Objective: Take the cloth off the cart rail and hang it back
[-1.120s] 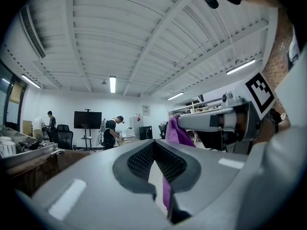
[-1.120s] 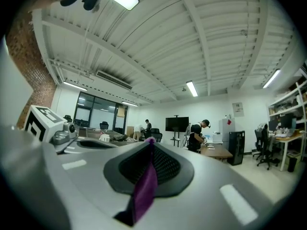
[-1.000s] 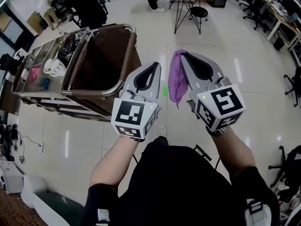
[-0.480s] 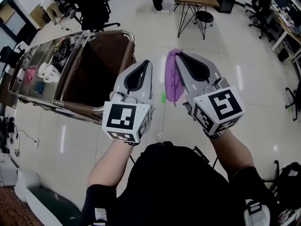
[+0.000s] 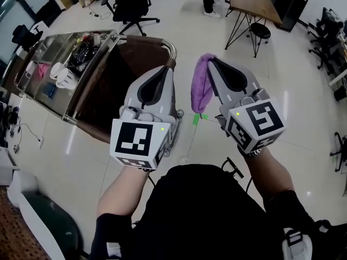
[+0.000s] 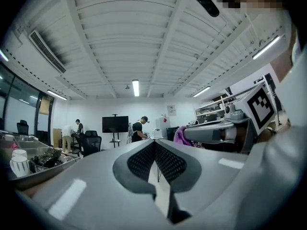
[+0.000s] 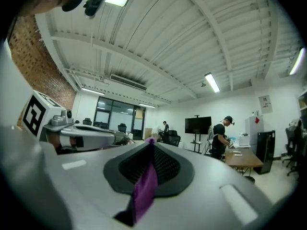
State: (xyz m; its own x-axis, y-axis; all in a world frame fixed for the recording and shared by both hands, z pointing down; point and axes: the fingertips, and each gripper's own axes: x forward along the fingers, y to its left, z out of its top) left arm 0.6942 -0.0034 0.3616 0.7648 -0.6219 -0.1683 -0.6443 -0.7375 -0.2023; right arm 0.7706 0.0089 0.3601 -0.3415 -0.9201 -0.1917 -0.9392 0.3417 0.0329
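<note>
A purple cloth (image 5: 201,89) hangs from the tip of my right gripper (image 5: 212,62), which is shut on it, above the floor just right of the cart. In the right gripper view a strip of the cloth (image 7: 145,188) runs down between the closed pads. My left gripper (image 5: 165,69) is shut with nothing in it and hovers over the near right corner of the cart's brown bag (image 5: 116,77). The chrome cart rail (image 5: 172,49) curves round that corner, a little ahead of both tips. The left gripper view shows its pads meeting (image 6: 154,142) and the cloth (image 6: 181,137) off to the right.
The cart's steel top (image 5: 40,80) carries white cups (image 5: 62,76) and clutter. Office chairs (image 5: 130,4), a wooden table (image 5: 252,7) with a black stool (image 5: 261,31) and standing people are farther back. A green mark (image 5: 196,119) lies on the tiled floor.
Both grippers have swung left toward the cart, so the rail now lies close ahead of them. The cloth has stayed in the right gripper, and the left one has stayed closed.
</note>
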